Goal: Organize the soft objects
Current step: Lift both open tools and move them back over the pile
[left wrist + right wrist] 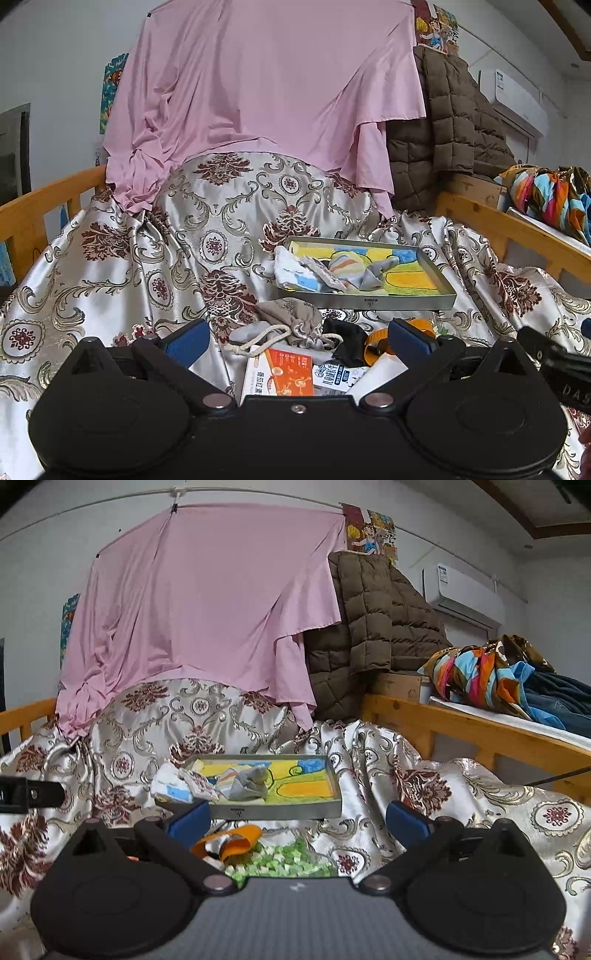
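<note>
A grey metal tray [369, 303] with a colourful bottom lies on the patterned bedspread and holds a white-and-blue cloth [291, 271] and a grey sock [373, 275]. It also shows in the right wrist view [280, 810] with the sock [251, 784]. In front of my open left gripper [297, 338] lie a grey drawstring pouch [291, 321] and a black cloth [347, 341]. My right gripper [297, 821] is open and empty, above an orange band [236, 840] and a bag of green pieces [284, 860].
Printed cartons [284, 374] lie under the left gripper. A pink sheet [266, 81] and a brown quilted jacket [443, 129] hang behind. Wooden bed rails [472, 731] run along both sides. A colourful cloth pile [480, 675] sits on the right shelf.
</note>
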Demonstrator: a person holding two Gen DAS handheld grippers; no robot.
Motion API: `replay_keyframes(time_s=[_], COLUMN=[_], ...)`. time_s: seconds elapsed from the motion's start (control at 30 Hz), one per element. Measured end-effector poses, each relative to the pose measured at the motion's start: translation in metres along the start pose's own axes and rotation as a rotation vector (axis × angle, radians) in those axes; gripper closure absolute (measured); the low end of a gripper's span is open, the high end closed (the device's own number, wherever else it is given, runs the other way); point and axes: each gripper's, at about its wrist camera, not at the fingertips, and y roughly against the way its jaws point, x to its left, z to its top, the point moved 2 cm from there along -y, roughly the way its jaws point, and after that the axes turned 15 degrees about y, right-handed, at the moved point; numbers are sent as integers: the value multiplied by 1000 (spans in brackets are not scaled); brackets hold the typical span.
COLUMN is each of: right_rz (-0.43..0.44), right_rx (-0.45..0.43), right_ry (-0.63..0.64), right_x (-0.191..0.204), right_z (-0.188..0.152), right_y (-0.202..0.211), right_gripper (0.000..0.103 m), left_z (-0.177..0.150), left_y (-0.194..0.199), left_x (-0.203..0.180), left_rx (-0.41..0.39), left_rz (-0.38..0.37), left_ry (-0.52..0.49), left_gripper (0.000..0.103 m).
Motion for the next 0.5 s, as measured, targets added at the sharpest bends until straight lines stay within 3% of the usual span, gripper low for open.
replay_keyframes(time_s=[0.33,0.5], right_rz=[4,15], right_rx=[83,132], right_ry=[4,-7], right_x=[3,3], right_z=[-24,-34], right_y=[-4,-10], right_gripper=[0,0], left_z=[-9,-18], left_y=[0,-11], left_x=[-3,-6], left_rx=[16,75], left_rz=[21,47], left_ry=[-47,-101], left_gripper=[1,1])
